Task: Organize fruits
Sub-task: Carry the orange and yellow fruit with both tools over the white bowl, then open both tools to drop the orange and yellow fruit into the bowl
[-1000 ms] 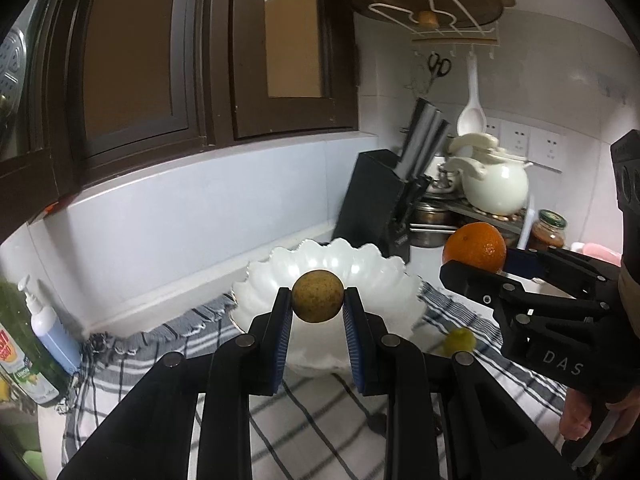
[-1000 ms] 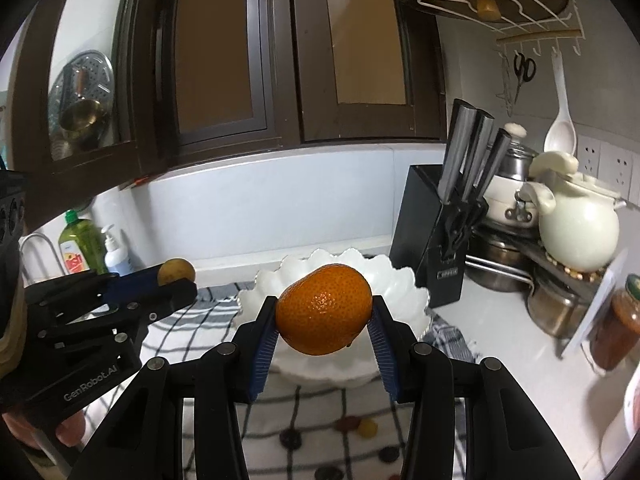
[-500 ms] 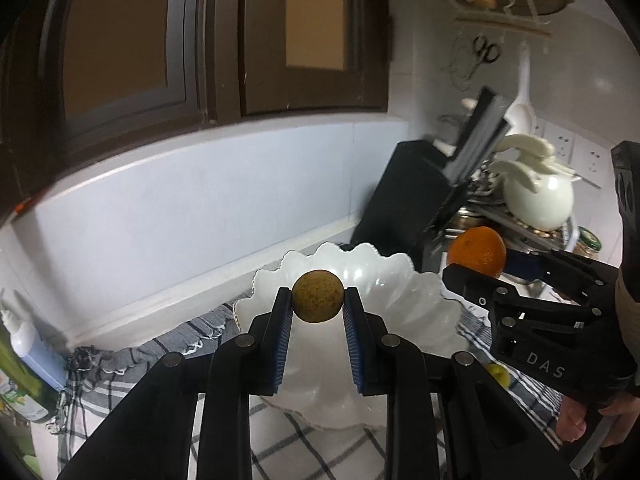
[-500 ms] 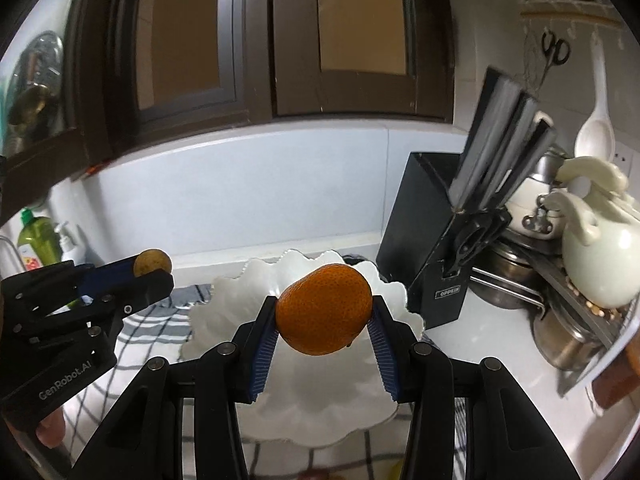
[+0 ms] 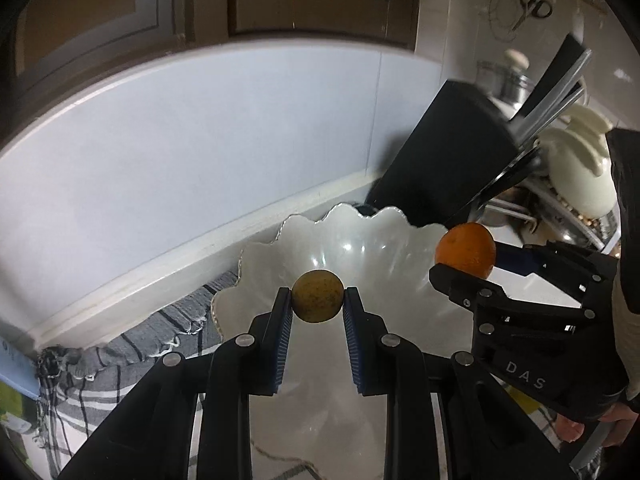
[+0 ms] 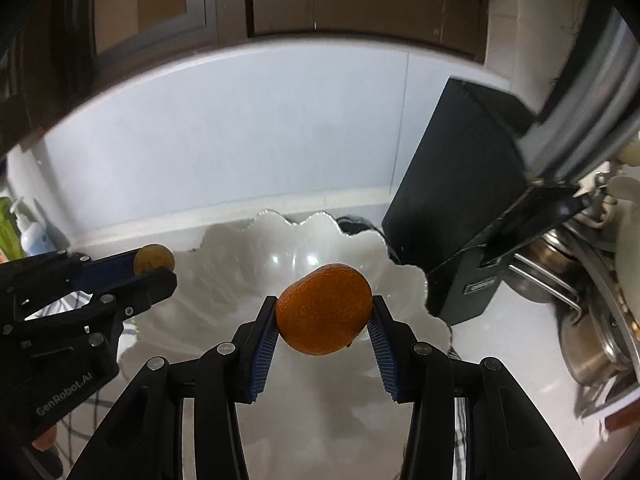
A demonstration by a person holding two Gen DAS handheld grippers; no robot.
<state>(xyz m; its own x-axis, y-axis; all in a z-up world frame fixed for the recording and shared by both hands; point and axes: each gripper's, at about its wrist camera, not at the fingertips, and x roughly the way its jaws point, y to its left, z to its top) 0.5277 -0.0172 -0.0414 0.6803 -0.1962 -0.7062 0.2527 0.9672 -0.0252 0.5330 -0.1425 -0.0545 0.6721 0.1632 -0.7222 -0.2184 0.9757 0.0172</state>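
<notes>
Scalloped white bowl (image 5: 384, 240) fills the left wrist view, nothing lying in it; the left gripper (image 5: 317, 304) is clamped on a small brownish-yellow fruit (image 5: 317, 297) above it, with striped cloth (image 5: 120, 364) at the left. In the right wrist view, the right gripper (image 6: 323, 320) is pinching an orange (image 6: 323, 309) over the bowl, beside a black knife block (image 6: 460, 216) and steel pots (image 6: 592, 344).

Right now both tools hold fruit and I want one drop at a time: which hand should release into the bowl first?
Probably left: its small brownish fruit hangs over the white bowl centre; the orange sits nearer the rim.
</notes>
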